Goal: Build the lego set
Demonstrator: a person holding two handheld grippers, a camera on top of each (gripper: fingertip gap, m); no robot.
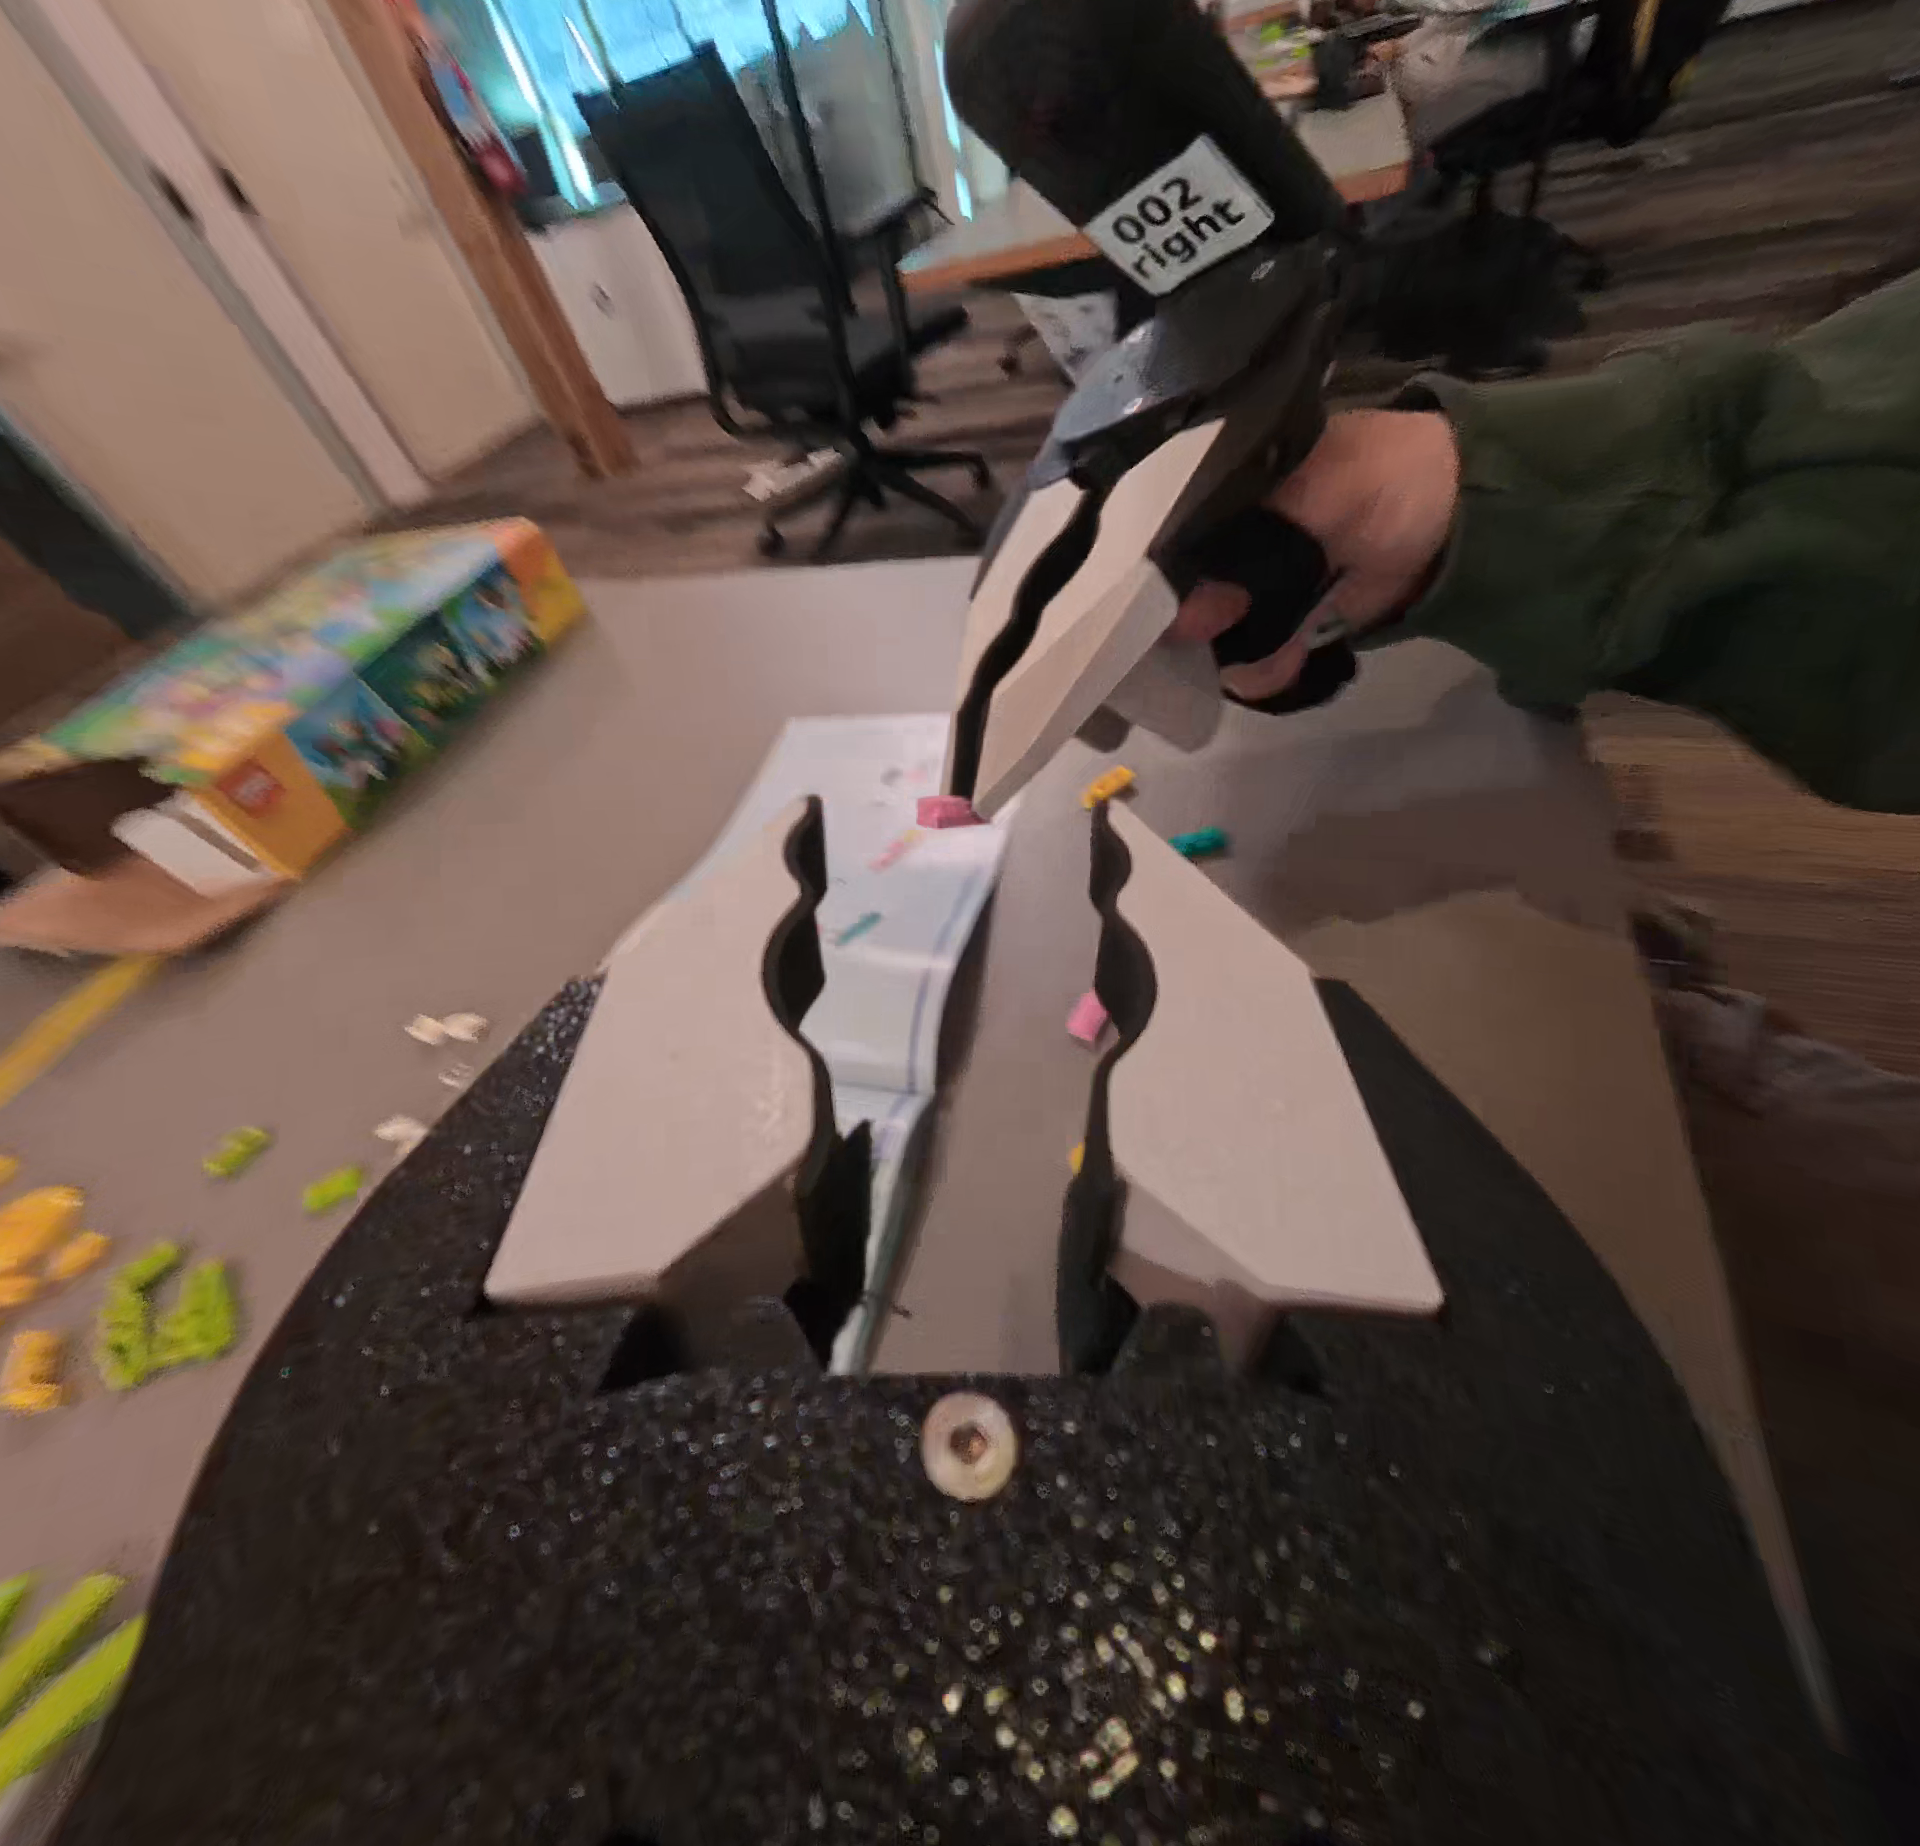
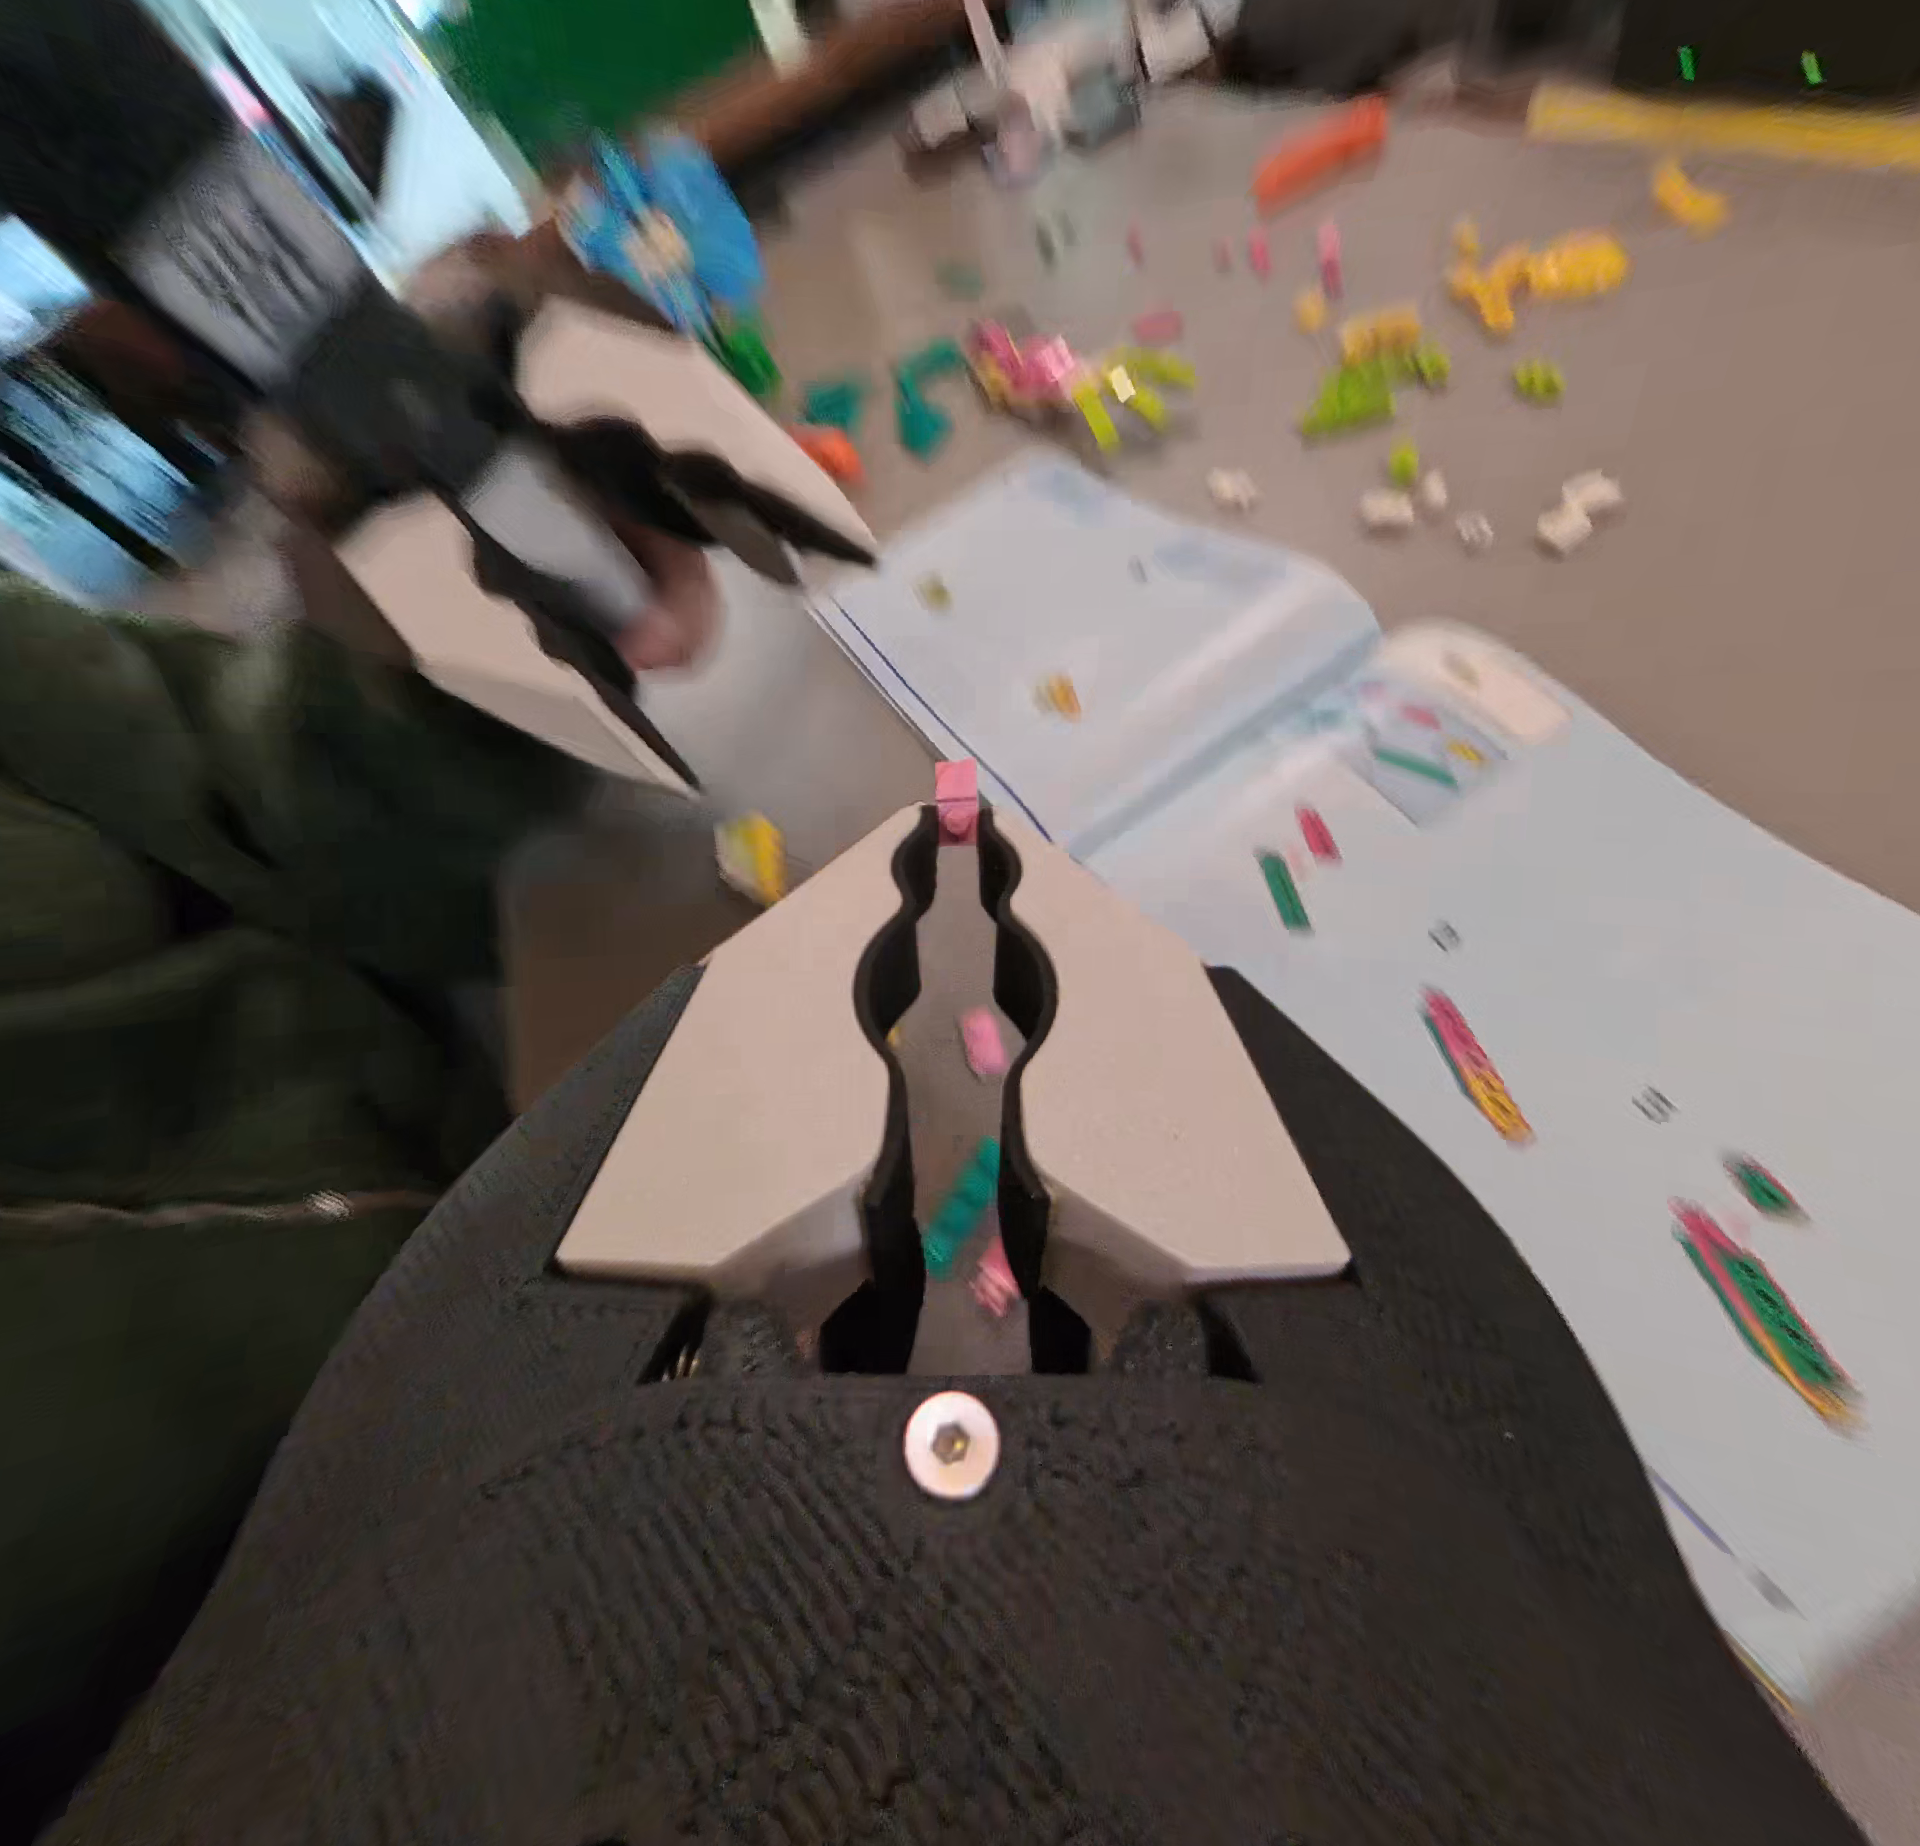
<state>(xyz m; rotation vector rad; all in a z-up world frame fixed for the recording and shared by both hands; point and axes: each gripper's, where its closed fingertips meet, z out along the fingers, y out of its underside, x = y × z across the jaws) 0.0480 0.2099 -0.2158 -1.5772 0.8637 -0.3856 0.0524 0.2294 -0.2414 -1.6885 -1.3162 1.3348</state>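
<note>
My right gripper [image 2: 951, 822] is shut on a small pink brick [image 2: 956, 788] at its tips. In the left wrist view it [image 1: 971, 794] points down, held by a hand in a green sleeve, with the pink brick [image 1: 945, 812] just over the open instruction booklet [image 1: 894, 965]. My left gripper [image 1: 956, 825] is open and empty, fingers wide apart, just in front of that brick. It shows blurred at the left of the right wrist view [image 2: 779, 669]. The booklet [image 2: 1143, 633] lies open on the grey table.
Loose pink [image 1: 1086, 1017], teal [image 1: 1200, 842] and yellow [image 1: 1107, 786] bricks lie right of the booklet. A colourful set box [image 1: 312, 684] lies at the left. Green and yellow bricks [image 1: 166, 1308] lie near left. Mixed brick piles [image 2: 1039, 362] lie beyond the booklet. The left gripper's tips are roughly 4 cm from the right gripper's.
</note>
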